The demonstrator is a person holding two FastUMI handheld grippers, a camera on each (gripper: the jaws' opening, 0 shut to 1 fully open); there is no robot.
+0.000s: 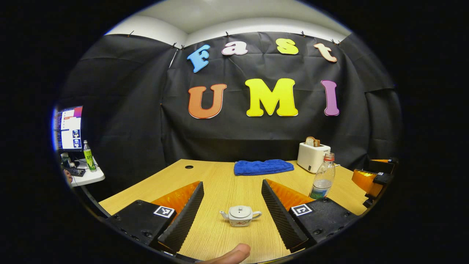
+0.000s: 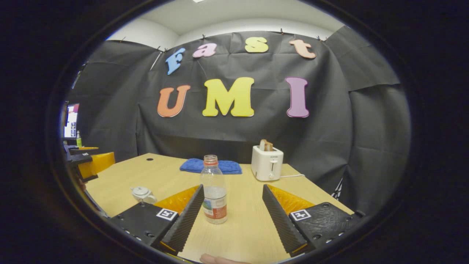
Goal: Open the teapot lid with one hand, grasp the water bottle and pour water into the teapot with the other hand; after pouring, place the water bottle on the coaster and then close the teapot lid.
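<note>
Wide-open, our left gripper (image 1: 231, 205) frames the teapot (image 1: 240, 215) dead ahead on the table (image 1: 220, 179), lid (image 1: 240, 211) on. Our right gripper (image 2: 232, 209) gapes too, the upright bottle (image 2: 214, 194) standing just inside its left finger; we'd say each hand needs only push forward.

The pale wood-grain table (image 1: 220, 183) looks smooth and matt, and the small white glazed ceramic teapot (image 1: 240, 215) on it is glossy. The clear plastic water bottle (image 2: 214, 198) shines faintly (paper-like label around it); the blue folded towel (image 1: 263, 167) is soft, nappy cloth, the white toaster (image 2: 267, 163) smooth plastic.
</note>
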